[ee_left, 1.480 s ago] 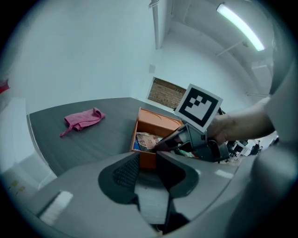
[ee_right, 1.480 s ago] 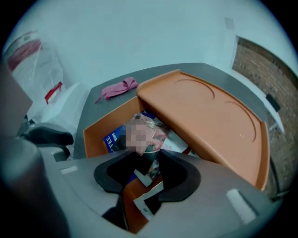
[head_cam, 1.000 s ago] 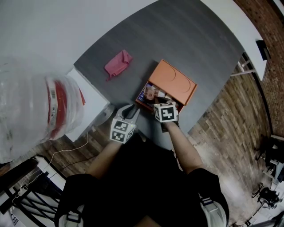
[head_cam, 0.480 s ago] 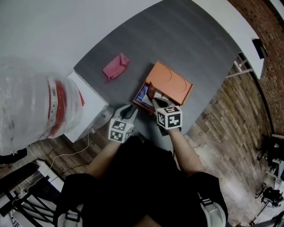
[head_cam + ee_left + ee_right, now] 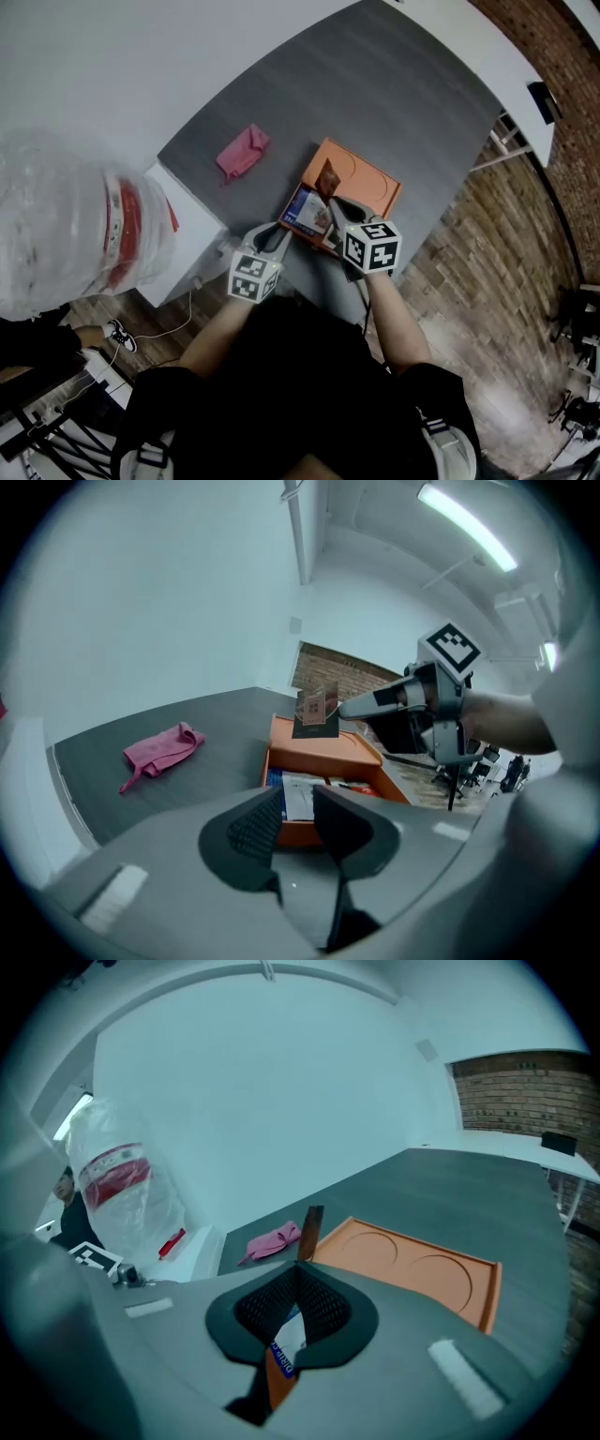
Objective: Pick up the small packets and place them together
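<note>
Grey table (image 5: 422, 94), orange box (image 5: 373, 180) of packets (image 5: 307, 212), right gripper (image 5: 336, 200) pinching packet (image 5: 330, 174)

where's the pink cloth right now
In the head view the pink cloth lies flat on the dark table, to the upper left of the orange tray and clear of it, near the table's left edge.

Plastic bag (image 5: 56, 225) cut off by left edge, packet (image 5: 329, 175) print unreadably small, box (image 5: 370, 183) contents partly hidden
</note>
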`<action>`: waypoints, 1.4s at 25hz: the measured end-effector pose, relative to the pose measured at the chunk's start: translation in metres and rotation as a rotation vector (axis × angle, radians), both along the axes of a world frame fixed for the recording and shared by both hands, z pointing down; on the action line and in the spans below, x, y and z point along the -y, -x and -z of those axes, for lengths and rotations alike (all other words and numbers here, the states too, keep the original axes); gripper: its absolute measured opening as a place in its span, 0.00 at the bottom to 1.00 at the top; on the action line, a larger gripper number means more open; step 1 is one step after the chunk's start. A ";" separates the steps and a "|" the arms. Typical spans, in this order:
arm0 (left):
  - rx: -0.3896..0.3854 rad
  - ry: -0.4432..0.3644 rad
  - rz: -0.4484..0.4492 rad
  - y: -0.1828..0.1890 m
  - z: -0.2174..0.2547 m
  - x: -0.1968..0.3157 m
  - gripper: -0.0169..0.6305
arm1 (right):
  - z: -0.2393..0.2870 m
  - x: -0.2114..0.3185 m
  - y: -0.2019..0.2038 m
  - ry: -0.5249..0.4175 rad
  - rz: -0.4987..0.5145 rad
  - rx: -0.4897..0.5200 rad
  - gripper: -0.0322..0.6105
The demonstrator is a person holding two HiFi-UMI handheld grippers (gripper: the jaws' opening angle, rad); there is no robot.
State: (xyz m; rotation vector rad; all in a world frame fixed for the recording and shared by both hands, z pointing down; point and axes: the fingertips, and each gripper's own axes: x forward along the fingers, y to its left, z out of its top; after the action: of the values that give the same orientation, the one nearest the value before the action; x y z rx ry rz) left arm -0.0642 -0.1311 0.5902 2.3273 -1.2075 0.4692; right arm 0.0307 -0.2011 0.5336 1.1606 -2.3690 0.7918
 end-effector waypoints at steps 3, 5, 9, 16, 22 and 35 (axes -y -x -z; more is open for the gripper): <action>0.001 -0.009 -0.001 0.001 0.005 0.003 0.18 | -0.002 0.020 -0.010 0.017 -0.040 0.065 0.05; 0.003 -0.015 -0.001 0.001 0.008 0.005 0.18 | -0.006 0.033 -0.015 0.046 -0.064 0.120 0.05; 0.002 -0.012 0.006 0.005 0.009 0.007 0.18 | -0.018 0.051 -0.021 0.115 -0.117 0.187 0.05; 0.005 -0.001 0.014 0.011 0.006 0.008 0.18 | -0.044 0.056 -0.034 0.203 -0.193 0.136 0.05; 0.006 0.003 0.013 0.010 0.005 0.008 0.18 | -0.051 0.059 -0.038 0.149 -0.206 0.018 0.11; 0.007 -0.019 -0.002 0.003 0.011 0.006 0.18 | -0.013 0.050 -0.039 -0.067 -0.155 -0.038 0.20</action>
State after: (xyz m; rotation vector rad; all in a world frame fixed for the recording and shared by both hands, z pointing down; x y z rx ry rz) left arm -0.0675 -0.1372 0.5796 2.3451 -1.2186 0.4688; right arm 0.0699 -0.2510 0.5465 1.3876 -2.3120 0.7375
